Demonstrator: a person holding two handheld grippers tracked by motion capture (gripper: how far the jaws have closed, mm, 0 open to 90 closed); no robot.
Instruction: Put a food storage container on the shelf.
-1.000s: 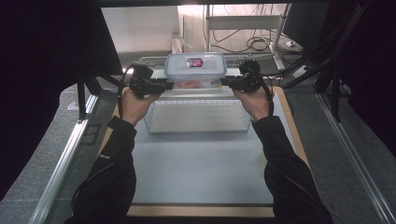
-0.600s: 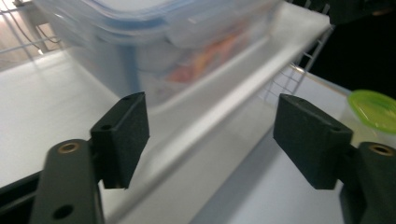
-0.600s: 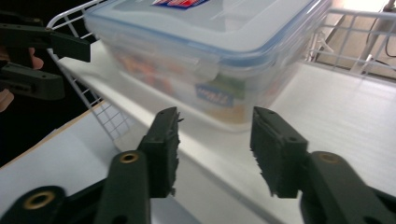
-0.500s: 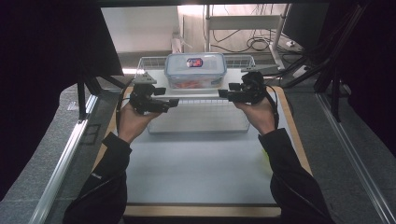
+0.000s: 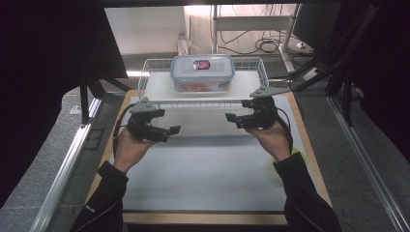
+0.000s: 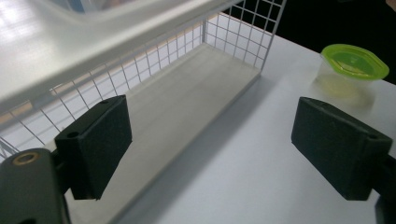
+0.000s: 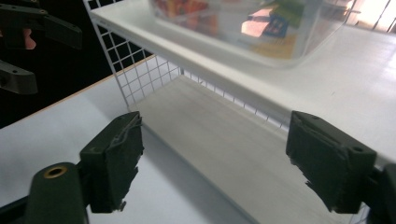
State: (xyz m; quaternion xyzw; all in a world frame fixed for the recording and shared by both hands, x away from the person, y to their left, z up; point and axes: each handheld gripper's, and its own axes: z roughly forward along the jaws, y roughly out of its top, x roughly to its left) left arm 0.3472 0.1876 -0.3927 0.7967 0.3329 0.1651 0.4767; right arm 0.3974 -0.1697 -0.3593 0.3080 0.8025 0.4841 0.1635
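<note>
A clear food container (image 5: 202, 72) with a blue lid and red contents stands on the white top shelf of a wire rack (image 5: 157, 87) at the far side of the table. My left gripper (image 5: 163, 129) hovers in front of the rack's left end, my right gripper (image 5: 236, 119) in front of its right end. Both point inward, apart from the container. Their jaws have just been opening and hold nothing. In the left gripper view the gripper (image 6: 212, 116) frames the rack's lower shelf (image 6: 196, 102). In the right gripper view the gripper (image 7: 219, 140) looks under the container (image 7: 243, 23).
A small clear cup with a green lid (image 6: 354, 63) sits on the table right of the rack; a green edge (image 5: 296, 154) peeks from behind the right wrist. The white mat (image 5: 208, 179) spreads in front of the rack. Dark frames and cables flank the table.
Both grippers have let go of the container's ends, opened, and drawn back toward the person and downward. The container has stayed on the top shelf.
</note>
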